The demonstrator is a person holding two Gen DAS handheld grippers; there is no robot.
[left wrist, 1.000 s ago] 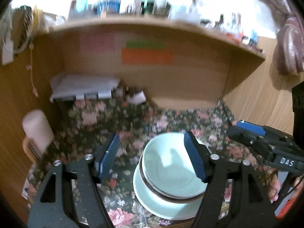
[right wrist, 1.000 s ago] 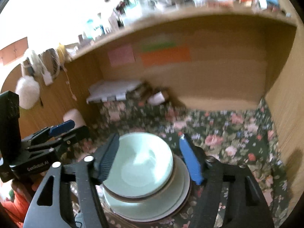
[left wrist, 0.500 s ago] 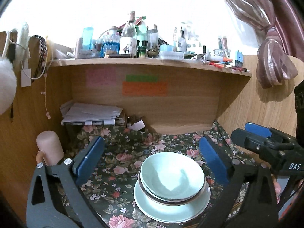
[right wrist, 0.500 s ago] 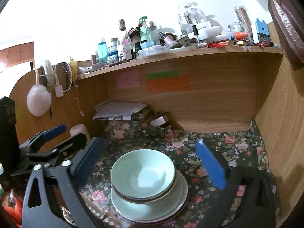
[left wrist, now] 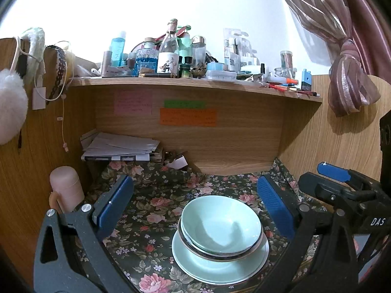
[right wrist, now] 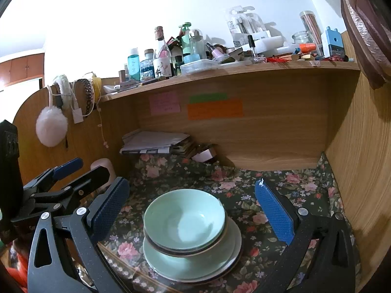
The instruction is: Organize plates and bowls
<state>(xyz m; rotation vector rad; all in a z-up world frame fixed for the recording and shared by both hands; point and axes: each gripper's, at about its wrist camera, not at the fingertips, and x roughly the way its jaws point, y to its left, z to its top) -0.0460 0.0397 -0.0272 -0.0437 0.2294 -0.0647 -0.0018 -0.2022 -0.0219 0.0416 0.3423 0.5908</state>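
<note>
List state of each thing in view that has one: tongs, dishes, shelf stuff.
left tongs: open wide, nothing held, jaws just opened
right tongs: open wide, nothing held, jaws just opened
top bowl: upright, empty, nested in the bowl under it
plate: flat on the floral cloth, carrying the bowls
paper stack: lying flat, back left
glass bottle: upright on the shelf, stoppered

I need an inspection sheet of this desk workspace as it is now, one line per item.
Surface: floral cloth covers the desk.
Job's things: green bowls stacked on green plates.
Clutter: paper pile, pink cylinder, bottles on shelf.
Grippers: left claw and right claw open, holding nothing, just opened, stack between fingers untouched.
Cables: white cord hanging on left panel.
Surroundings: sticky notes, curtain.
</note>
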